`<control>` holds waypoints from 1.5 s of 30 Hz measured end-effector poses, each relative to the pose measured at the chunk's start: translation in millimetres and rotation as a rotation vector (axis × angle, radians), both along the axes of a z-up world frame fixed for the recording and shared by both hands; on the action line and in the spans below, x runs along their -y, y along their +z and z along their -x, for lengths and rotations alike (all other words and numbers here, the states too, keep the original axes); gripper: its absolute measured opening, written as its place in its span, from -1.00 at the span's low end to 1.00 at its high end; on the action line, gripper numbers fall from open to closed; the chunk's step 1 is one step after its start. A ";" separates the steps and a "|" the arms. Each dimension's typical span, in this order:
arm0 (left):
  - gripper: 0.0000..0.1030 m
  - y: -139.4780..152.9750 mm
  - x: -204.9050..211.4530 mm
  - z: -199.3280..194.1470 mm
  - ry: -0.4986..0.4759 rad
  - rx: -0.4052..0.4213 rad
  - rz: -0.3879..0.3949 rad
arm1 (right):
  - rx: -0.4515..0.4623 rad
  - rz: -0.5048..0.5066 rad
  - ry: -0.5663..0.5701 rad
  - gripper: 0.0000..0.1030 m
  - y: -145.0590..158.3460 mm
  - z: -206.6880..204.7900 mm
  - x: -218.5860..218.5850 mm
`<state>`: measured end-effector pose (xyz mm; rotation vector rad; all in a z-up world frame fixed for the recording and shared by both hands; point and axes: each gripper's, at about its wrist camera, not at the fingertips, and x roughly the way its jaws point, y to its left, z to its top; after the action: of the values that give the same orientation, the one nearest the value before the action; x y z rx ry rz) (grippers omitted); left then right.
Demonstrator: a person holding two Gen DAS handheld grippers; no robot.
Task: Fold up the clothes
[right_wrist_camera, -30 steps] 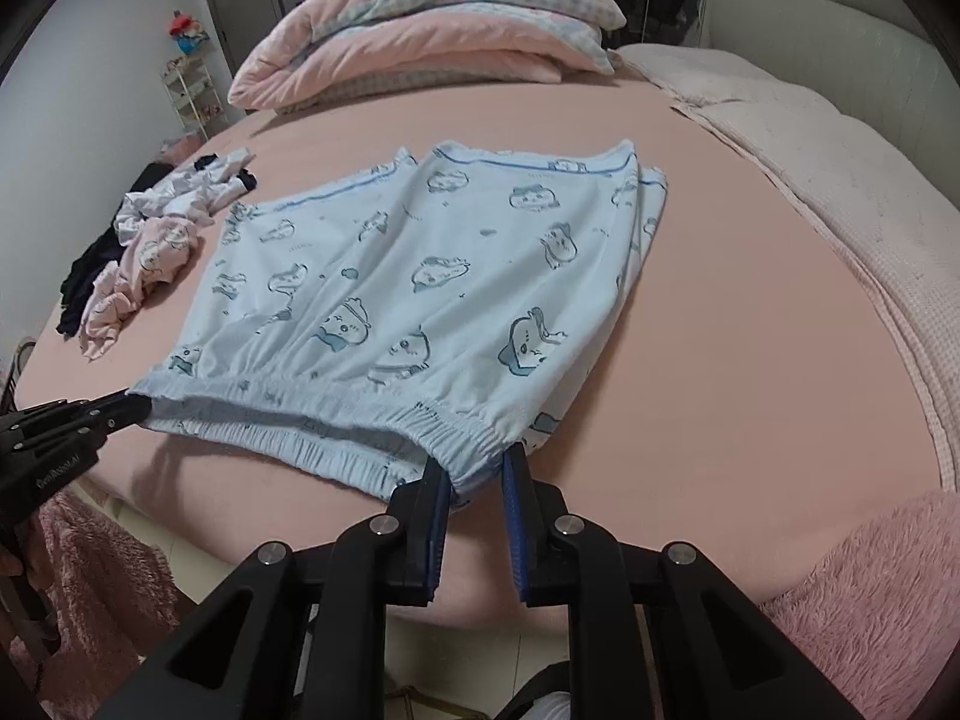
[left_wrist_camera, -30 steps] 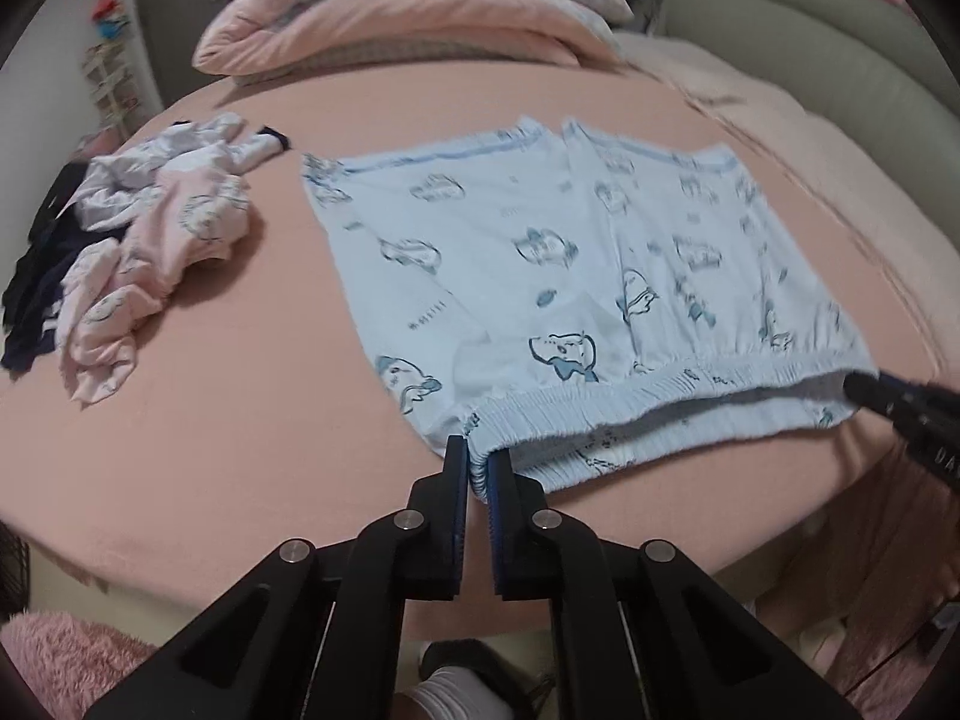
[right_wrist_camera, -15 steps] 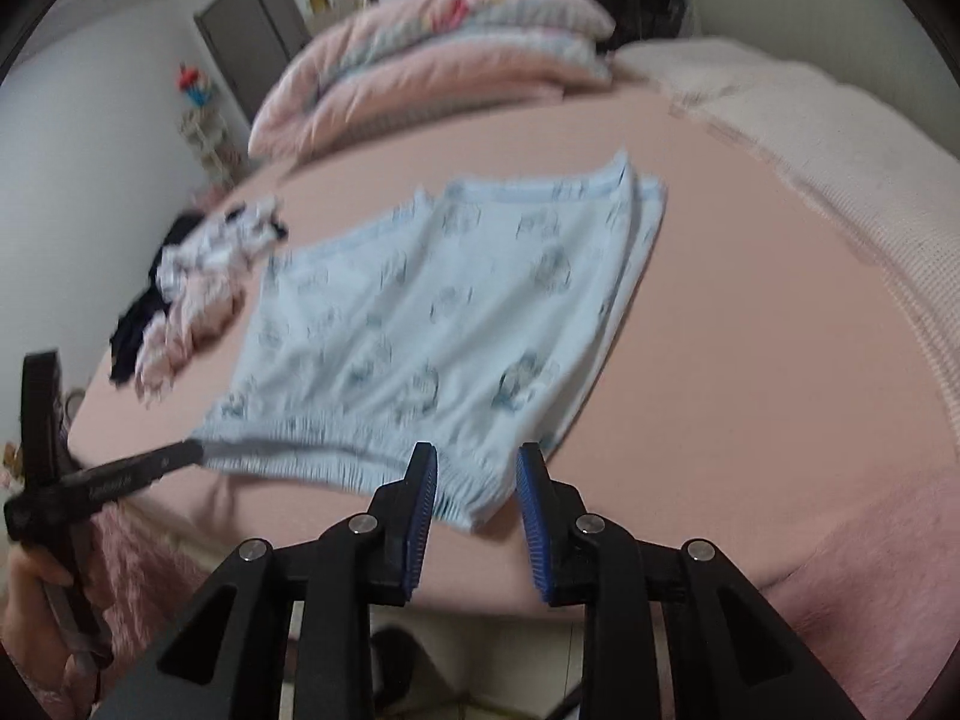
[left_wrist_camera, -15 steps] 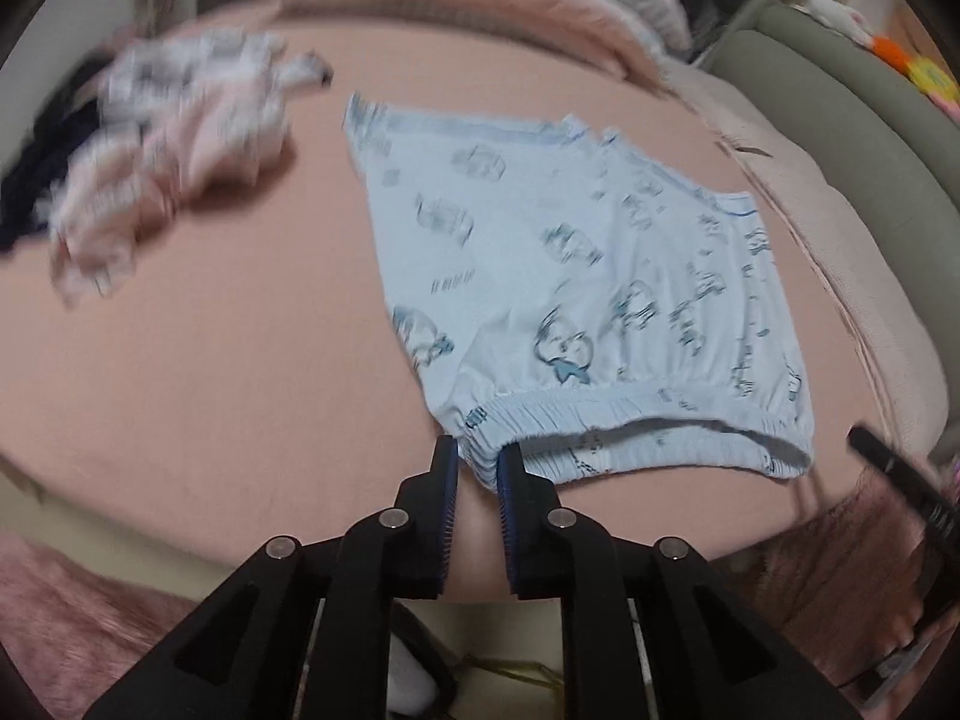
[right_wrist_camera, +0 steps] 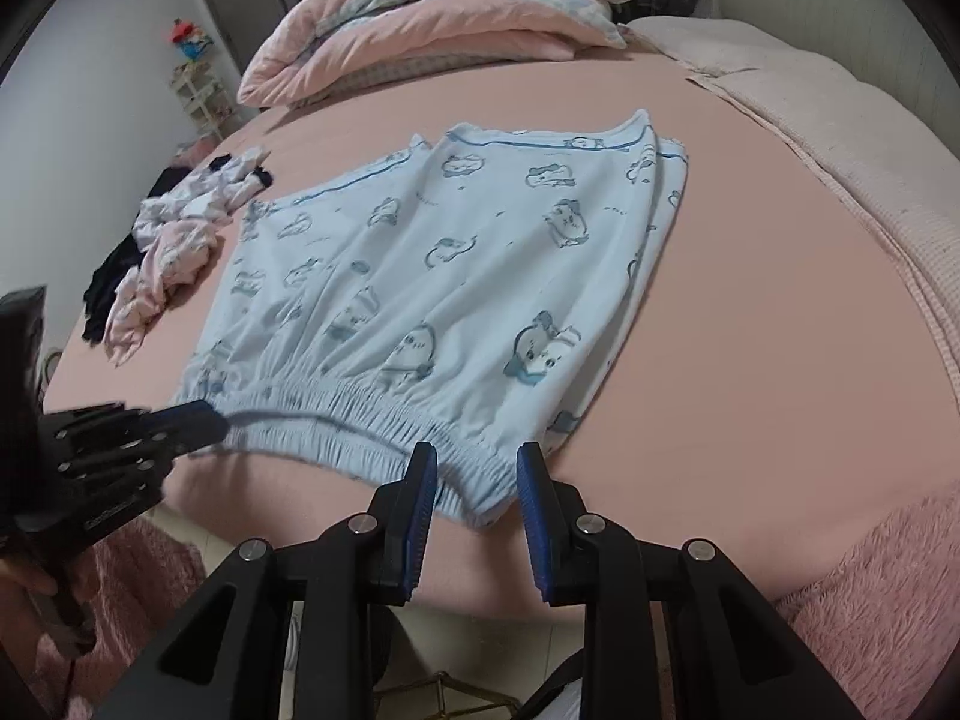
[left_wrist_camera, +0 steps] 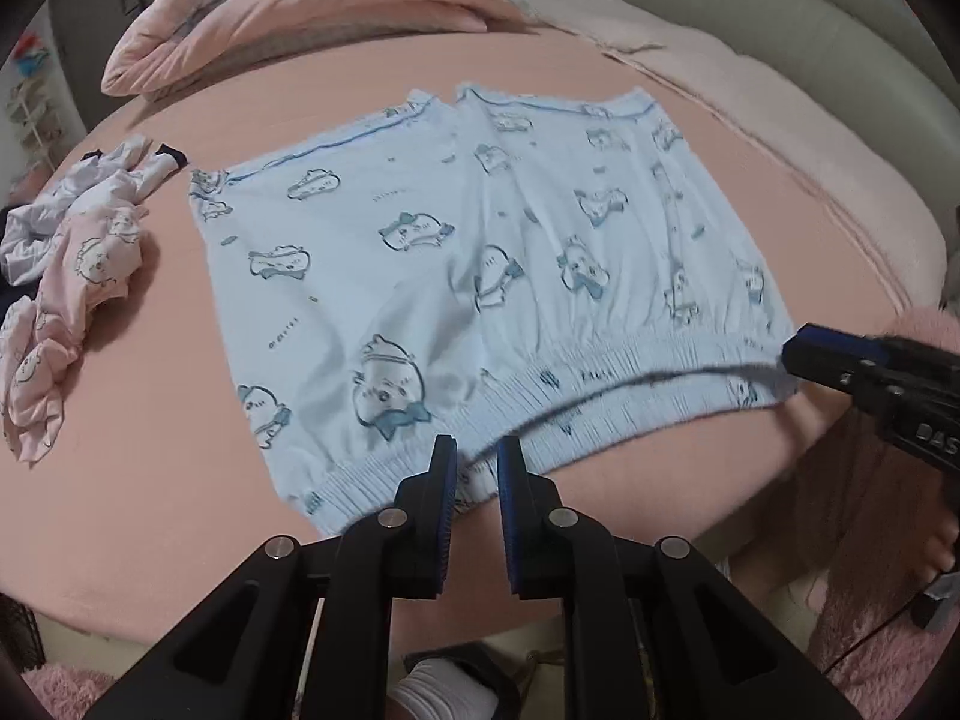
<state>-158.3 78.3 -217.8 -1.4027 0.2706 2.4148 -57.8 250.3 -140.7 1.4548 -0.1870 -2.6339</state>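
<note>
A pair of light-blue cotton shorts printed with cartoon animals is spread flat on the pink bedsheet, its elastic waistband at the near edge. The left gripper is held at one waistband corner with its jaws slightly apart, the fabric lying between them unclamped. The right gripper is held at the other corner, jaws well apart. If the jaws are closed on only one layer, the waistband could be lifted unevenly and a crooked fold produced.
</note>
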 end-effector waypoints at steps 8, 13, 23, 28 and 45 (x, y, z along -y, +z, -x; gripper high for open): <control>-0.51 -13.9 -6.9 8.2 0.000 -0.056 0.070 | 0.044 -0.159 0.025 -0.25 -19.2 11.6 11.9; -0.93 2.1 -1.0 8.2 0.014 -0.084 0.003 | -0.039 -0.099 0.011 -0.76 -1.6 7.9 2.5; -0.93 -10.6 6.5 -4.6 -0.008 0.051 -0.007 | 0.052 -0.153 0.054 -0.76 -14.0 -6.9 13.9; -0.76 -10.6 20.5 4.3 0.029 0.139 -0.106 | 0.094 -0.141 0.060 -0.56 -15.7 -3.9 10.8; -0.18 -17.2 81.8 14.7 0.299 0.196 -0.409 | 0.163 0.157 -0.062 -0.17 -21.0 -6.7 -17.5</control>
<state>-173.1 -3.5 -235.0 -1.5485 -0.4867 2.3450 -51.2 267.8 -161.7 1.6329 -0.4505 -2.4814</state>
